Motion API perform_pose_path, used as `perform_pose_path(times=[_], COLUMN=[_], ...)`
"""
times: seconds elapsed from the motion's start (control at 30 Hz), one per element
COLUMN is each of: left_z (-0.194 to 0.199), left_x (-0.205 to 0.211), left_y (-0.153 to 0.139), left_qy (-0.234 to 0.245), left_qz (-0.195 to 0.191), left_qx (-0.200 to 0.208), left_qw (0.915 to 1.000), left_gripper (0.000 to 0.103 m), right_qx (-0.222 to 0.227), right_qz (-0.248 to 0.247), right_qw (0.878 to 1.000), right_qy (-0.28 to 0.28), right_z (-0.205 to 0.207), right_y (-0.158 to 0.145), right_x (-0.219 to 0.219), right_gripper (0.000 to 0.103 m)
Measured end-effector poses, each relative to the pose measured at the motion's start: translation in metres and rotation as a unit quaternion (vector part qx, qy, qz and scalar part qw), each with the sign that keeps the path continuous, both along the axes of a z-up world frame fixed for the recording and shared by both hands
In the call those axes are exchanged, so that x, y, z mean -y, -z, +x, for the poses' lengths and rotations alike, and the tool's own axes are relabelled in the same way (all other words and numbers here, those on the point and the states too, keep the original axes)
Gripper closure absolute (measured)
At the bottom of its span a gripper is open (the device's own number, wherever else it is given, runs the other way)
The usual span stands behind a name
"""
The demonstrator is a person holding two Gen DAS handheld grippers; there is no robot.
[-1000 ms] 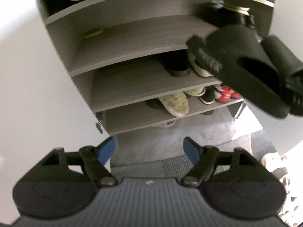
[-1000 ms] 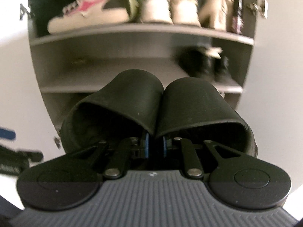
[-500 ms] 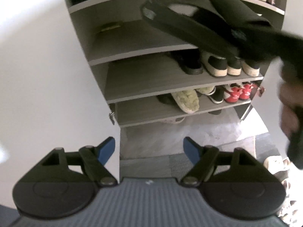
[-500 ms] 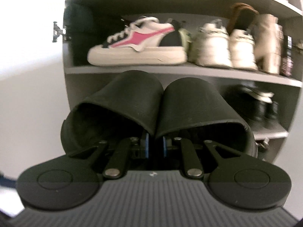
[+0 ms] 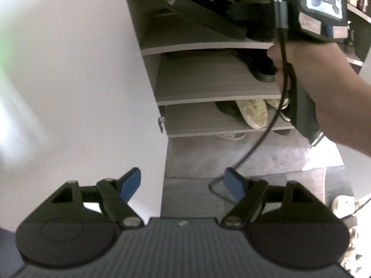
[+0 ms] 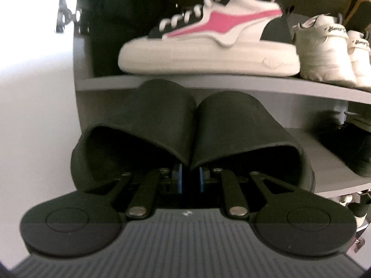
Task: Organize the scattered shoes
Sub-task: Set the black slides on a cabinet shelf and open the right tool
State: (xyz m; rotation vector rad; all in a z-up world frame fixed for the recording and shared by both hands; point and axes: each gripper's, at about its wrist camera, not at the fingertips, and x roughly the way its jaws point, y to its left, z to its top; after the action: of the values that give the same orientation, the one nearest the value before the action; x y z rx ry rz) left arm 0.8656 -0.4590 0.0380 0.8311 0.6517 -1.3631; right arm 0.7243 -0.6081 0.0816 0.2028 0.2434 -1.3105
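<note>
Pinching both black slippers in my right gripper, toes toward the shelf's left end; left gripper gapes empty.

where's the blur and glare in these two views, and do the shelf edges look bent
Left wrist view: the white wall is blown out, the hand holding the right gripper is soft, and the shelf edges splay outward. Right wrist view: the pink-and-white sneaker is smeared, the black slippers stay fairly sharp, and the shelf bows from the fisheye.
</note>
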Motion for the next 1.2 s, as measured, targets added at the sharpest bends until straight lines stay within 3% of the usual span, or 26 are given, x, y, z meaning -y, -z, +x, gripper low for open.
perform_pose_path(times=[0.27, 0.87, 1.2], left_z=[0.011, 0.023, 0.027], left_x=[-0.002, 0.008, 0.018], left_y=[0.011, 0.019, 0.017], left_qy=[-0.006, -0.007, -0.023], left_qz=[0.026, 0.042, 0.021], left_qx=[-0.006, -0.01, 0.011], left_qw=[0.9996, 0.999, 0.9994], left_gripper=[0.022, 0.022, 0.022], right_qx=[-0.003, 0.002, 0.013], right_qz=[0.019, -0.002, -0.025], right_qw=[1.0, 0.999, 0.999], right_qy=[0.021, 0.046, 0.04], right_z=[0.023, 0.093, 0.098], right_y=[0.021, 0.05, 0.074], right_x=[0.024, 0.104, 0.109], right_gripper=[0.086, 0.086, 0.083])
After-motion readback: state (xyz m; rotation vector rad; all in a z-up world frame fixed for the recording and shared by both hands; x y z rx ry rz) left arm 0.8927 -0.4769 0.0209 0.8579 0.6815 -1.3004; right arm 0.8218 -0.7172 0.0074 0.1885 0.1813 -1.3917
